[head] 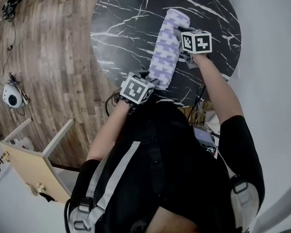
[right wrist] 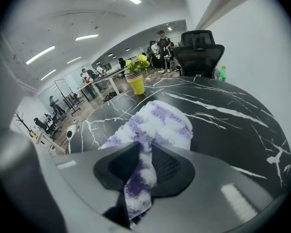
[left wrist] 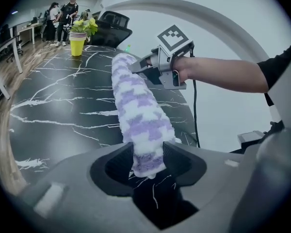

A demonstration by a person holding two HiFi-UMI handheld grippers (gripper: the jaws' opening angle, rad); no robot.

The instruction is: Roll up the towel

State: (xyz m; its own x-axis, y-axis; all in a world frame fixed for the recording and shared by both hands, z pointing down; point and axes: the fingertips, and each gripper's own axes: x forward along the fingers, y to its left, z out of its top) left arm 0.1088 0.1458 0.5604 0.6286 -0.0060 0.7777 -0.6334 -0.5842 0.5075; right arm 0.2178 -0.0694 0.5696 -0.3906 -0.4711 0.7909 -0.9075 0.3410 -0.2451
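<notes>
The purple-and-white checked towel (head: 167, 47) lies rolled into a long tube on the round black marble table (head: 121, 23). My left gripper (head: 153, 81) is shut on the tube's near end; in the left gripper view the roll (left wrist: 138, 106) runs away from the jaws (left wrist: 148, 154), pinched between both pads. My right gripper (head: 181, 34) is at the far end, on the right side of the roll. In the right gripper view it (right wrist: 145, 164) is shut on a loose fold of the towel (right wrist: 160, 125). The right gripper (left wrist: 141, 67) also shows in the left gripper view, beside the roll.
A yellow pot with a plant (right wrist: 136, 84) stands at the table's far side. A black office chair (right wrist: 199, 52) and a green bottle (right wrist: 223, 73) are beyond the edge. Pale wooden furniture (head: 34, 164) and a white device (head: 12, 96) are on the wood floor at left.
</notes>
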